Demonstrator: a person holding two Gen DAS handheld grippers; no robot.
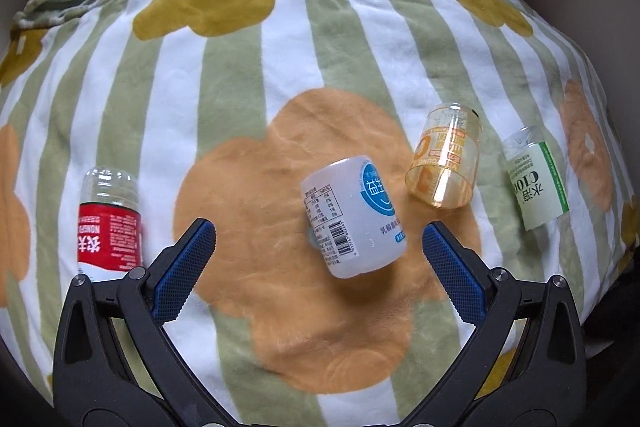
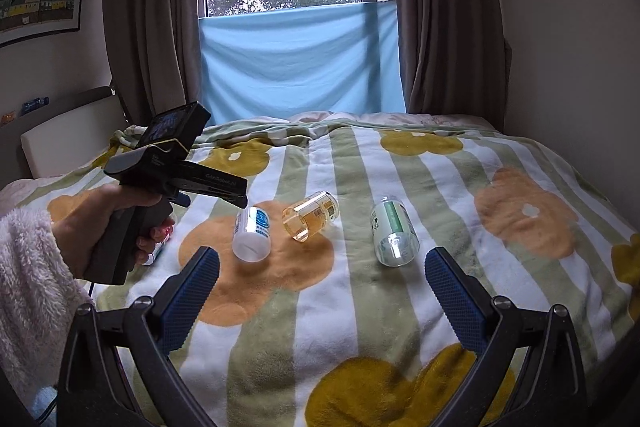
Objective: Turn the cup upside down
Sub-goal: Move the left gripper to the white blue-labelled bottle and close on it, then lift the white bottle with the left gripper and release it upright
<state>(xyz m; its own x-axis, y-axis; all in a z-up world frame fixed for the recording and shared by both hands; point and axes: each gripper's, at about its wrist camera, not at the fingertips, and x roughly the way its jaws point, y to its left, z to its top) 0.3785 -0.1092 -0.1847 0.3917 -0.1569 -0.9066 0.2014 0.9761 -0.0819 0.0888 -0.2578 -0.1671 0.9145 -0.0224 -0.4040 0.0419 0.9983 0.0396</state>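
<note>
Cups are lying tipped on the green-striped floral blanket (image 1: 280, 75). In the left wrist view, I am holding the left gripper (image 1: 319, 241) released, jaws spread wide to frame the frosted white plastic cup (image 1: 354, 215), apart from both pads. In the right wrist view, I am keeping the right gripper (image 2: 322, 269) released and empty, held back near the clear green-labelled cup (image 2: 394, 231).

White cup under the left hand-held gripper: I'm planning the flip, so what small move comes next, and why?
Probably lower the left hand-held gripper around the white cup. Its jaws are open and empty, the cup lies on its side on the blanket between them, ungrasped.
</note>
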